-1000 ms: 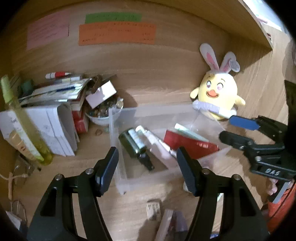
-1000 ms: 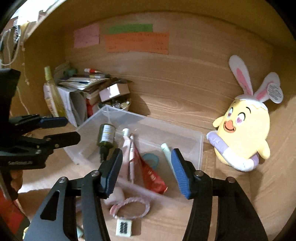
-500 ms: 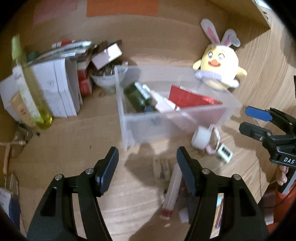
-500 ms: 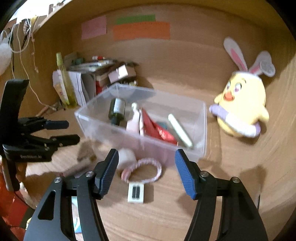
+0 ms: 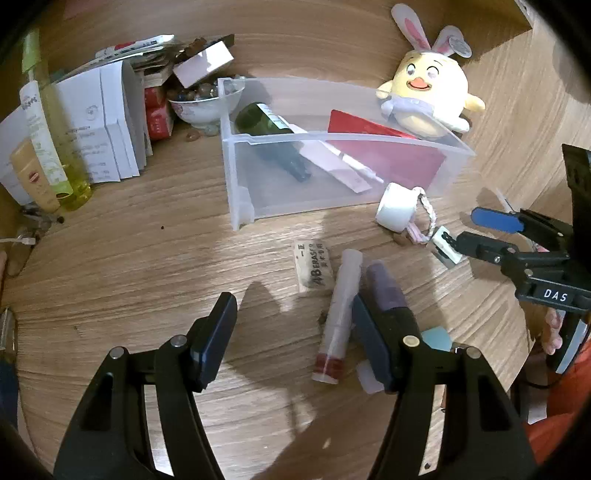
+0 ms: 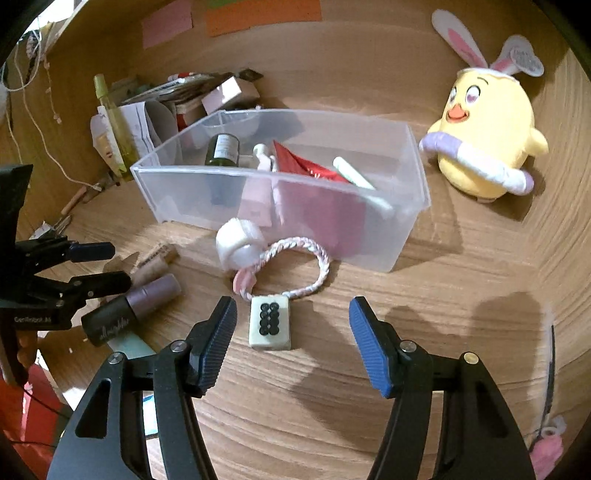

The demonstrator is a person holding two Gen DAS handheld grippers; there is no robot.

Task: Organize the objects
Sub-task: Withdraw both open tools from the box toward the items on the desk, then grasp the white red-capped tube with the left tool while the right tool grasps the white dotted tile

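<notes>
1. Wood-grain desk (image 5: 155, 266) in a wooden alcove; pink and orange notes (image 6: 262, 14) on the back wall at 12 o'clock in the right view.
2. Clutter at 10 o'clock in the left view: papers (image 5: 107, 122), yellow bottle (image 5: 55, 147), bowl (image 5: 203, 107) of small bits.
3. Plush chick (image 6: 484, 147) with bunny ears sits at 2 o'clock, just beside the bin's right end.
4. Clear bin (image 6: 406, 229) at 12 o'clock holds a green bottle (image 6: 221, 149), a red pouch (image 6: 310, 170) and a pale tube (image 6: 352, 173).
5. Left gripper (image 5: 291, 332) empty, jaws wide apart, low over the desk.
6. Eraser (image 5: 314, 267) at its 12 o'clock. White tube (image 5: 338, 317) lies just inside its right finger, and the purple-capped tube (image 5: 384, 288) touches that one and passes behind the finger.
7. Right gripper (image 6: 291, 332) empty, jaws wide apart.
8. Mahjong tile (image 6: 270, 322) lies between its fingers, nearer the left one, flat on the desk.
9. Braided loop (image 6: 321, 273) at 12 o'clock, touching the tile's far edge. White roll (image 6: 240, 245) at 11 o'clock, against the bin front.
</notes>
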